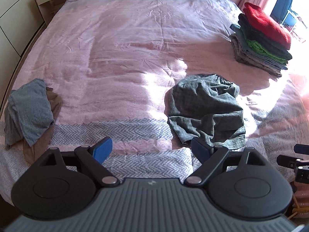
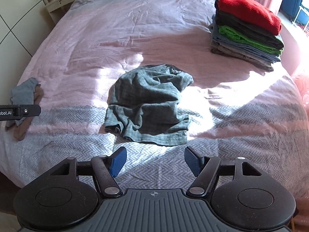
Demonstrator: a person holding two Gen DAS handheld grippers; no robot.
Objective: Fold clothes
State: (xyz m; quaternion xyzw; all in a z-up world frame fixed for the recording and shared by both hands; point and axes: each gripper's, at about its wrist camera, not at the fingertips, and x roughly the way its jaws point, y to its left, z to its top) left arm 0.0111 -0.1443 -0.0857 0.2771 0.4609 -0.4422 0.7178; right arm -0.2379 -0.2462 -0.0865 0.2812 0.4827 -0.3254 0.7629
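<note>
Crumpled grey-green garment (image 2: 148, 104) lies lengthwise, hem toward both gaping tongs (image 2: 155, 161).

Bed (image 2: 135, 29) with pink and grey herringbone cover. On it: crumpled grey-green garment (image 2: 148, 104) centre, folded stack (image 2: 245, 31) far right, red on top. Small blue-grey and brown heap (image 1: 29, 112) near the left edge.

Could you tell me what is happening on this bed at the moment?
A person is folding laundry with two handheld grippers. Both the left gripper and right gripper are open and empty, facing a crumpled grey-green garment. A folded stack sits at the far right, and a small unfolded pile waits at the left.
</note>
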